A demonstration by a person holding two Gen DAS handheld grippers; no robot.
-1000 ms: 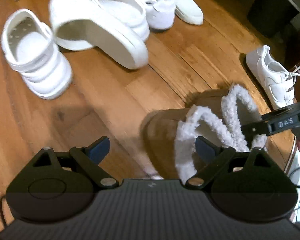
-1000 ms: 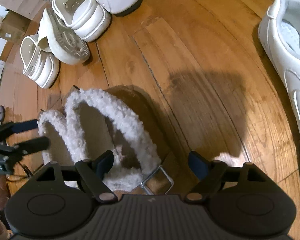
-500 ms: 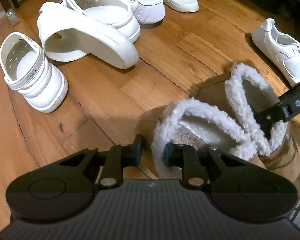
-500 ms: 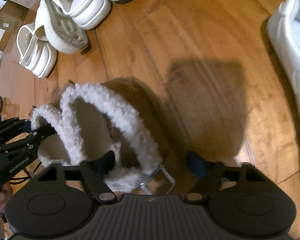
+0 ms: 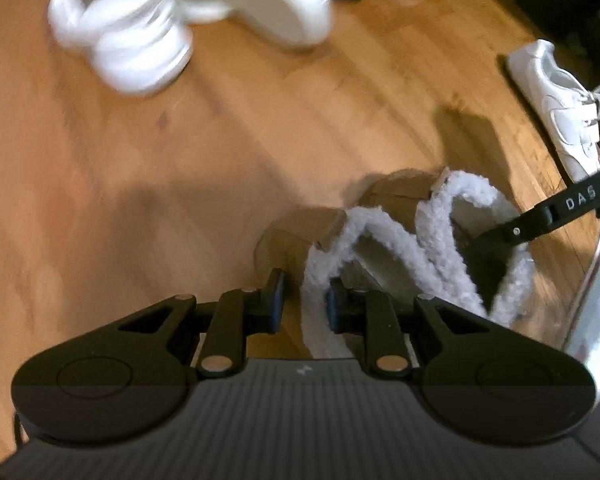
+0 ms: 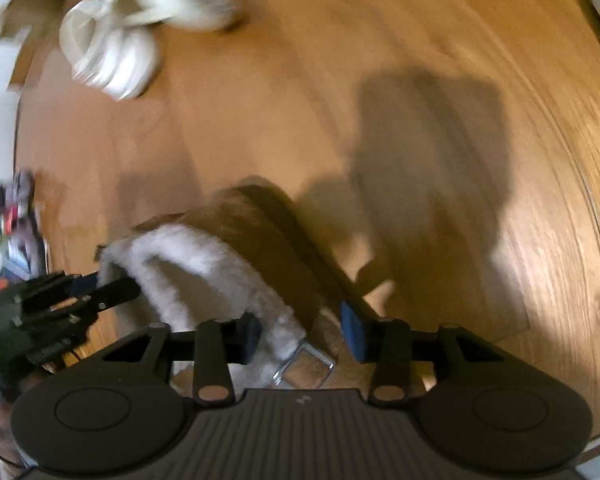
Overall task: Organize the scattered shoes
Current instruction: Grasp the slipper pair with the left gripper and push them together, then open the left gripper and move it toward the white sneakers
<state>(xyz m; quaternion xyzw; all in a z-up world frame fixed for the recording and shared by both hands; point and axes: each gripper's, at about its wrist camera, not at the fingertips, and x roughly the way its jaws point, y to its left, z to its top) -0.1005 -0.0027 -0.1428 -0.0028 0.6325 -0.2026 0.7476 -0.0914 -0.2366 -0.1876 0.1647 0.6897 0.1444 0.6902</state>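
We're pinching both tan fleece-lined boots [image 5: 384, 248] by their collars, left gripper [image 5: 303, 304] and right gripper [image 6: 300, 330] clamping one each; scattered white clogs [image 5: 140, 40] and sneaker [image 5: 560, 108] are awaiting sorting

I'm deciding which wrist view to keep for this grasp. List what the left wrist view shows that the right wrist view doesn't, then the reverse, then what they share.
Only the left wrist view: the white lace-up sneaker at the right edge, and both fleece-lined slippers side by side, the near slipper pinched at its collar by the left claw.

Only the right wrist view: the metal buckle on the far slipper, which the right claw grips.

Both: the wooden floor and blurred white clogs up top.
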